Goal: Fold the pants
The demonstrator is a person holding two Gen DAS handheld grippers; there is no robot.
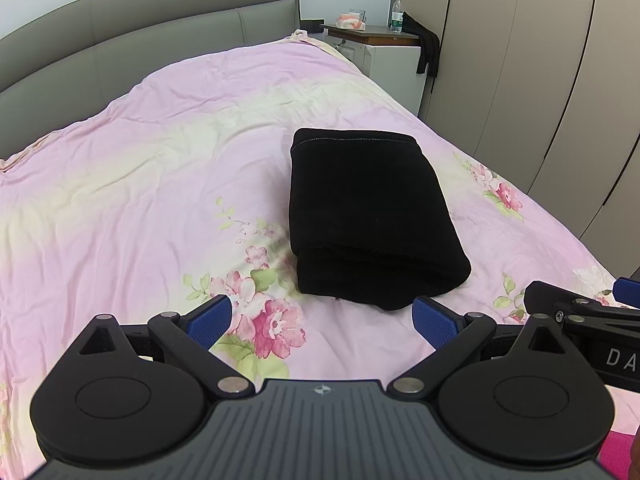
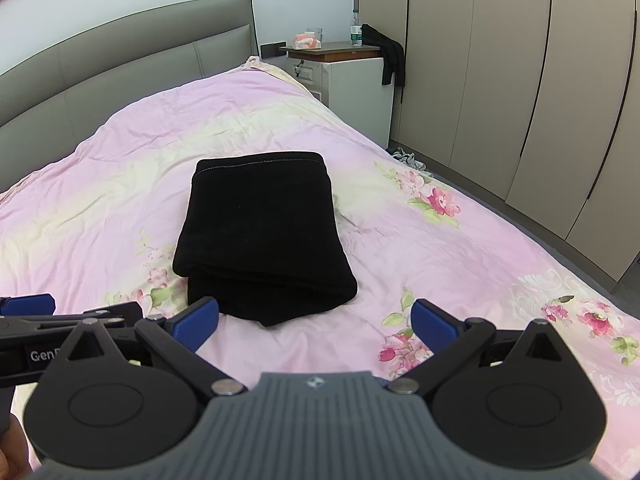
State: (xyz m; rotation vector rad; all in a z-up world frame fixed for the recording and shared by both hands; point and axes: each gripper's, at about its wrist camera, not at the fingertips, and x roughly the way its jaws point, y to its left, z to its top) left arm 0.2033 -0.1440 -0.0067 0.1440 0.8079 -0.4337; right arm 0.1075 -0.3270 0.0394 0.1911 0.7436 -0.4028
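The black pants (image 1: 368,216) lie folded into a thick rectangular stack on the pink floral bedspread (image 1: 140,184). They also show in the right wrist view (image 2: 262,236). My left gripper (image 1: 322,320) is open and empty, just short of the stack's near edge, slightly to its left. My right gripper (image 2: 316,322) is open and empty, near the stack's near right corner. Neither gripper touches the pants. The right gripper's fingers (image 1: 568,304) show at the right edge of the left wrist view.
A grey padded headboard (image 1: 140,28) stands behind the bed. A nightstand (image 2: 344,68) at the far right corner holds a water bottle (image 2: 355,28), a tissue pack and a dark garment. Beige wardrobe doors (image 2: 520,80) line the right side past the bed's edge.
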